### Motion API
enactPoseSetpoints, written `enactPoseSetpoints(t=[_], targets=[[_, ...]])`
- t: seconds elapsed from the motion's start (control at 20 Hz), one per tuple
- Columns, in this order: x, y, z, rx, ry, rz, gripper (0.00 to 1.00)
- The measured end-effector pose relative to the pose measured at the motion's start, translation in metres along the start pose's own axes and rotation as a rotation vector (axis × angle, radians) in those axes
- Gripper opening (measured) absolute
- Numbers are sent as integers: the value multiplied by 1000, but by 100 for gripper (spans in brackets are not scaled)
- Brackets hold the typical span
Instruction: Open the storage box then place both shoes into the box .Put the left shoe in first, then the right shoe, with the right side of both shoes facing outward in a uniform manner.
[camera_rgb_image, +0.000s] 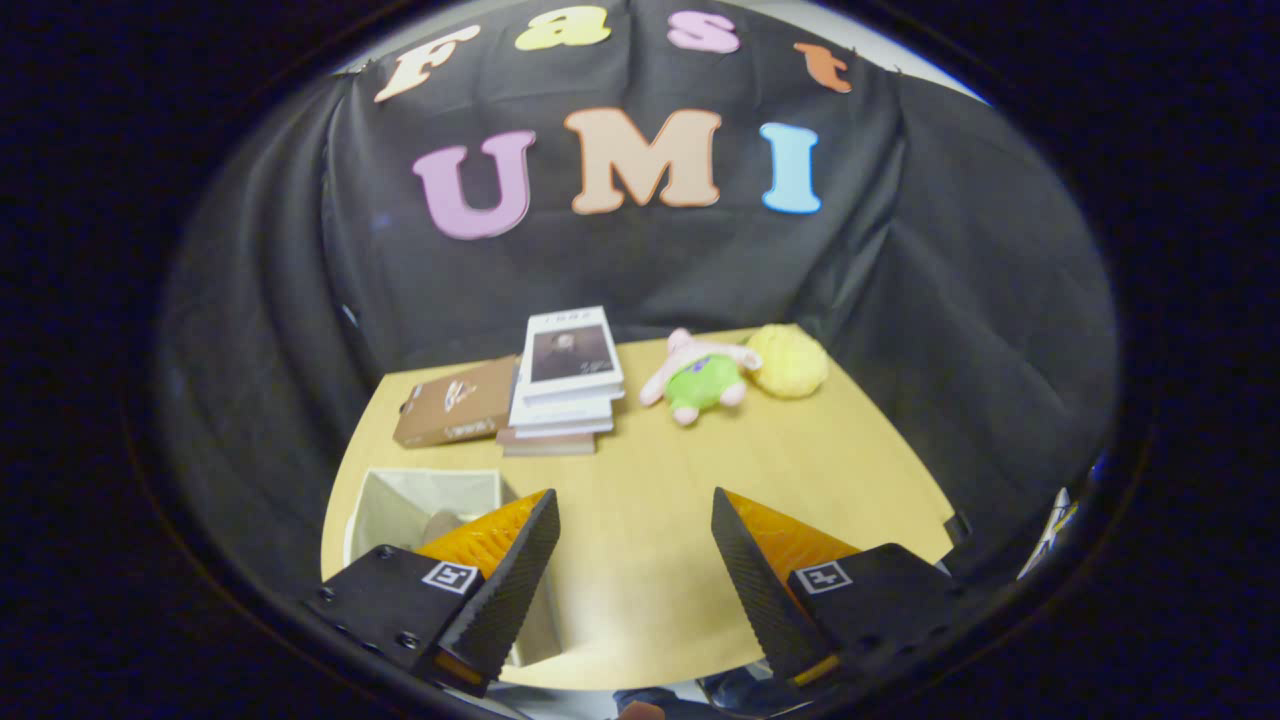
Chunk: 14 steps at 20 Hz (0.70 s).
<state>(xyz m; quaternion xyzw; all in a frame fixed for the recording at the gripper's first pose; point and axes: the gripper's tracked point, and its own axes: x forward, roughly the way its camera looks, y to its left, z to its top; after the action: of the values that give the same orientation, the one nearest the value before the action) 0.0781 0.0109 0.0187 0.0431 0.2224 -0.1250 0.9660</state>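
We see the wooden table (700, 480) before the black cloth wall. The open storage box (420, 500) sits beside and partly behind the left finger; something brownish inside cannot be identified. Beyond the fingers lie a stack of books (565, 385), a brown box (455, 405), two plush toys (740, 370). The gripper (635, 520) is spread wide, holding nothing.
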Motion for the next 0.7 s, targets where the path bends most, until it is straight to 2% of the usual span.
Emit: enactPoseSetpoints(t=[0.35, 0.55, 0.7], targets=[[-9, -63, 85, 31, -364, 14, 98], [-27, -77, 104, 20, -536, 75, 98], [-31, -90, 103, -12, -605, 76, 98]])
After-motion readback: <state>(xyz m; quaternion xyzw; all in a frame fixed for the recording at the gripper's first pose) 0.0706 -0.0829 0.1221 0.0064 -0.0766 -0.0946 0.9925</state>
